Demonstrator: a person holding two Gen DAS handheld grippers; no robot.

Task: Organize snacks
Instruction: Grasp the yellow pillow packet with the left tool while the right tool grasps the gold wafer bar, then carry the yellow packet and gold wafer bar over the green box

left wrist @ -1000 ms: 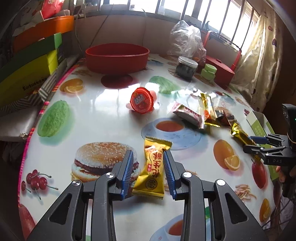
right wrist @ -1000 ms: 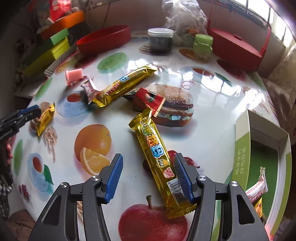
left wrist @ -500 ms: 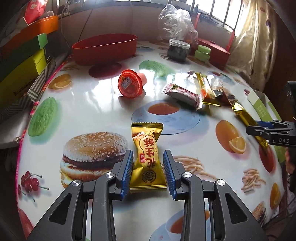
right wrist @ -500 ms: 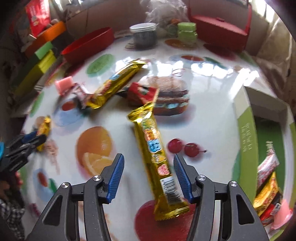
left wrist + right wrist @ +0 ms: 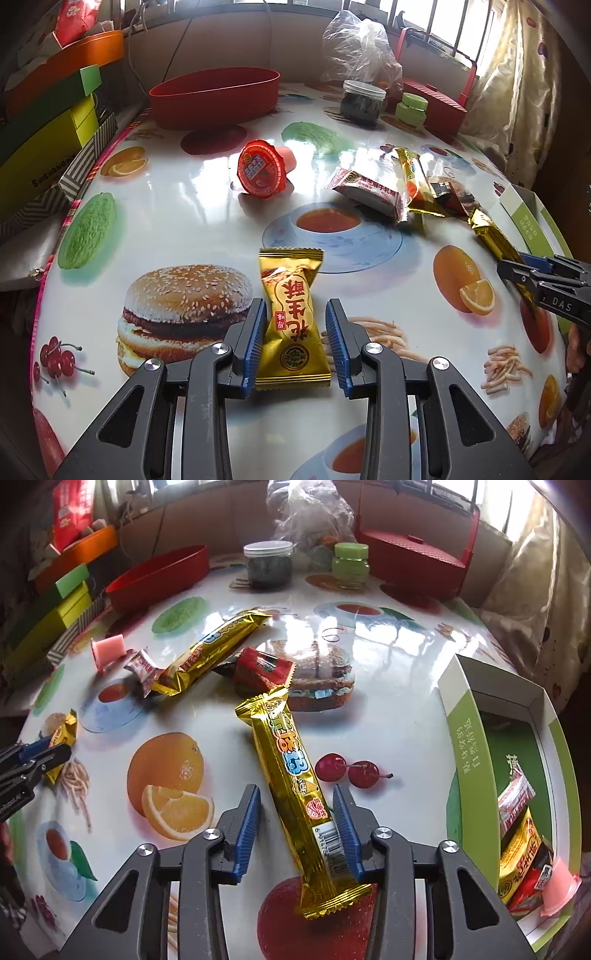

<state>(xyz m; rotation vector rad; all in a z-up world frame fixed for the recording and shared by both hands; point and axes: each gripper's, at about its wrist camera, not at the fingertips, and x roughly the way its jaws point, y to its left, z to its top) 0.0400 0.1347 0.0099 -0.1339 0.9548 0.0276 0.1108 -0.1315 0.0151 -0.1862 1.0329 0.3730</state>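
two grippers have just been closing on snacks lying on the glossy printed tablecloth [image 5: 207, 206]; the left gripper [image 5: 295, 343] straddles a small gold foil candy pouch [image 5: 293, 321], its left pad touching, right pad apart; the right gripper [image 5: 299, 830] straddles a long gold foil wafer bar [image 5: 295, 786], touching one pad only; both look light, slick and crinkly, best pinched mid-body.

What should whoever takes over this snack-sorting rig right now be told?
Left hand-held gripper: jaws have just been closing around the small gold packet, which lies on the table; not clamped yet.
Right hand-held gripper: jaws have just been closing around the long gold bar; one pad touches it, not clamped yet.
Done: several snacks already lie in the green box.
Left: these two, plus the jelly cup, red-and-white packet, second gold bar and red packet, all loose on the table.
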